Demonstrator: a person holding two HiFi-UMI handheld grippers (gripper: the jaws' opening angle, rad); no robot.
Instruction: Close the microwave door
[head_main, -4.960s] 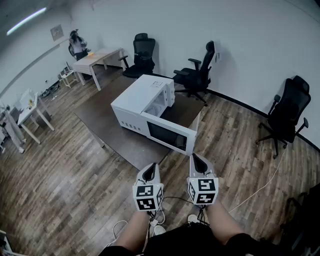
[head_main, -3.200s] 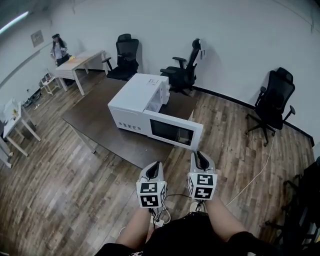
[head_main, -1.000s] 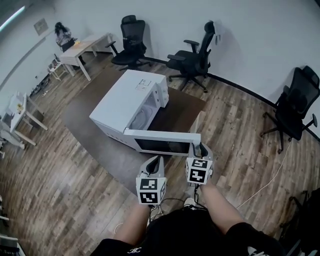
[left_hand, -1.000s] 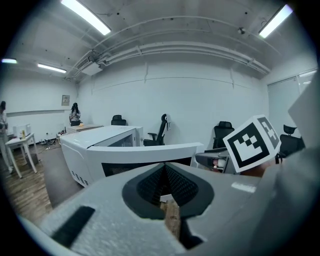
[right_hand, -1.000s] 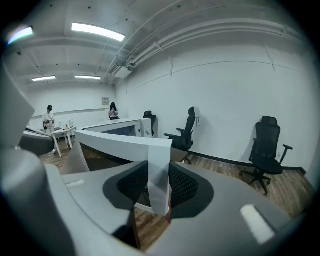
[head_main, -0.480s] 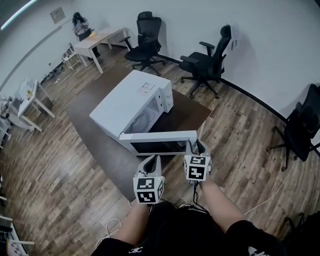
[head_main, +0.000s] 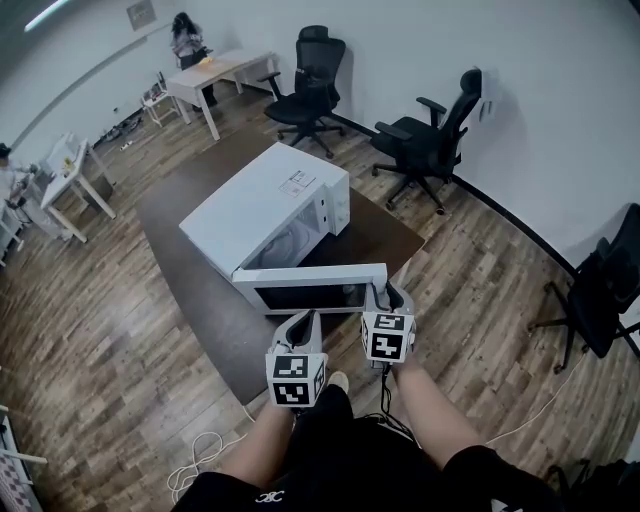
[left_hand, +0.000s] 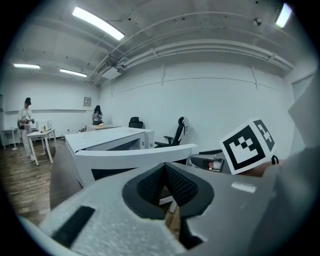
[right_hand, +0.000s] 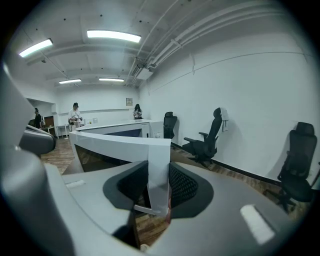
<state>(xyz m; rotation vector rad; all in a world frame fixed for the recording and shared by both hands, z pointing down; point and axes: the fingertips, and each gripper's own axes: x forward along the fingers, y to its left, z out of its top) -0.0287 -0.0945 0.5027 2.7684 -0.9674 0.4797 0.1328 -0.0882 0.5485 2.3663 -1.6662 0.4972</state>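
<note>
Microwave (head_main: 268, 205) sits on the dark table (head_main: 185, 190); all positions below are noted against the microwave. Its door (head_main: 300, 292) stands swung out from the front, hinged at the left corner, window pane facing me and the cavity open behind it. My right gripper (head_main: 386, 293) is at the door's free end, away from the hinge: in the right gripper view the white door edge stands upright between the two ribbed pads, and I read this as clenched on that edge. My left gripper (head_main: 307, 320) hangs in front of the door near its middle, just below the pane and not touching it; in the left gripper view its pads meet at the tips with nothing between them. Two office chairs (head_main: 432, 140) stand beyond the microwave near the wall.
</note>
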